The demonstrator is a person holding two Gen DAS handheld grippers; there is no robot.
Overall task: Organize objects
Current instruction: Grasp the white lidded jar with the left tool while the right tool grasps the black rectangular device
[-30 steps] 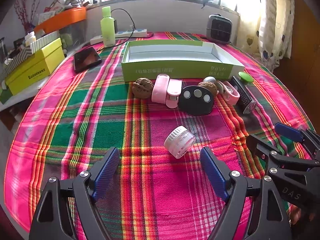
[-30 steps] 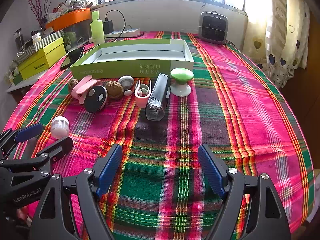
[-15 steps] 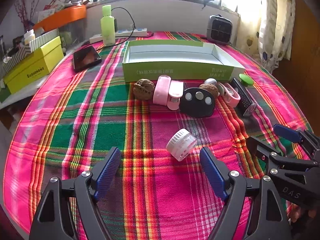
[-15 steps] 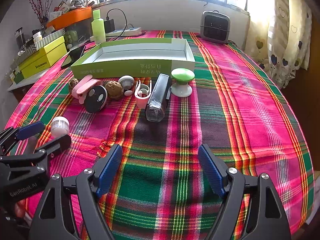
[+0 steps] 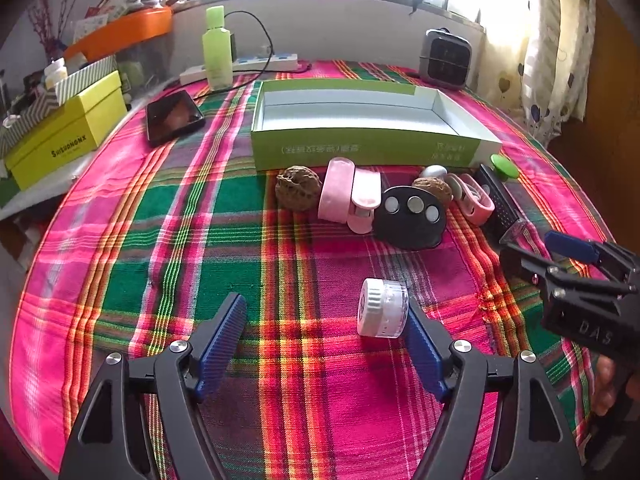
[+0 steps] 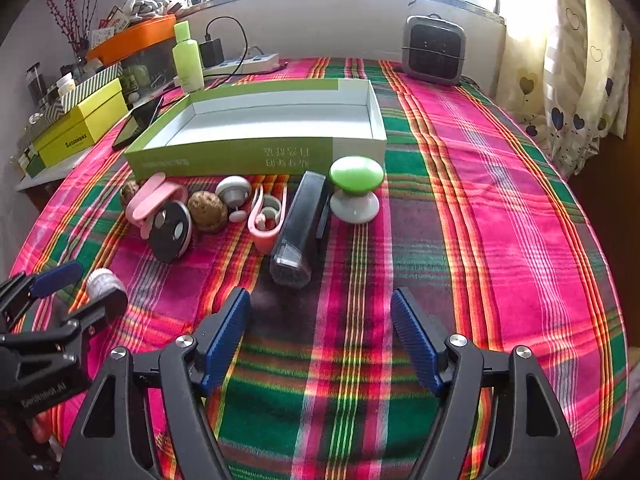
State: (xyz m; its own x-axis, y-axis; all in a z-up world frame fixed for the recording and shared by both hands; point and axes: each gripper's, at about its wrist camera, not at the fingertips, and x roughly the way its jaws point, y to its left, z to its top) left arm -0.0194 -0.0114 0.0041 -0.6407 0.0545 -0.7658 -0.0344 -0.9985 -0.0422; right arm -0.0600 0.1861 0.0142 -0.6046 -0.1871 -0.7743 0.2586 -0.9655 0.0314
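Note:
A small white jar [image 5: 382, 314] lies on its side on the plaid cloth, between the fingers of my left gripper [image 5: 324, 312]. It rests against the right finger, clear of the left one, and the jaws are closing. Beyond it a row of items lies before the open green box [image 5: 360, 148]: a brown nut [image 5: 298, 188], a pink clip [image 5: 348, 194], a black disc [image 5: 410, 216], a pink case [image 6: 266, 216], a black case [image 6: 300, 228] and a green knob [image 6: 356, 188]. My right gripper [image 6: 320, 300] hovers just short of the black case with nothing between its closing jaws.
A phone [image 5: 172, 122], a green bottle [image 5: 218, 56], a power strip [image 5: 256, 66] and a small grey heater [image 6: 434, 50] stand behind the box. A yellow box [image 5: 64, 144] sits on a side shelf at the left. The table edge drops off at the right, by the curtain [image 6: 580, 92].
The white jar has rolled onto its side, nearer my left gripper's right finger. Both grippers' jaws have narrowed slightly. The right gripper has edged toward the black case.

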